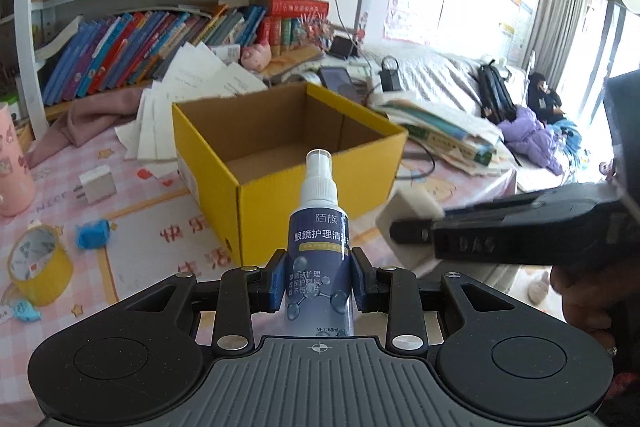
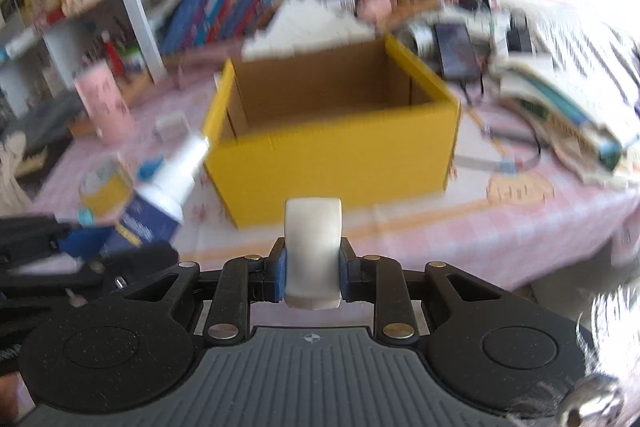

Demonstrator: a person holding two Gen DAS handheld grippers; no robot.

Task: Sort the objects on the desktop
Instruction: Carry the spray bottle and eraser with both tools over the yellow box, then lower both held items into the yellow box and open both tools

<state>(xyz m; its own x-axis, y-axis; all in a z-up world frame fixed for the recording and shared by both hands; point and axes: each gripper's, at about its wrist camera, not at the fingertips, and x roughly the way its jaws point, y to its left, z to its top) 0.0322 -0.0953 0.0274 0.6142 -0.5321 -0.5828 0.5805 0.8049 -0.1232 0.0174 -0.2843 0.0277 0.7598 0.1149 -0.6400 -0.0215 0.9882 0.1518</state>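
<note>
The left claw (image 1: 318, 285) is clamped on a lens-cleaner spray bottle (image 1: 320, 247), long axis upright, nozzle toward the open yellow cardboard box (image 1: 280, 163). The right claw (image 2: 313, 273) grips a white eraser-like block (image 2: 313, 247) upright above the surface's (image 2: 460, 227) near edge, box ahead
</note>
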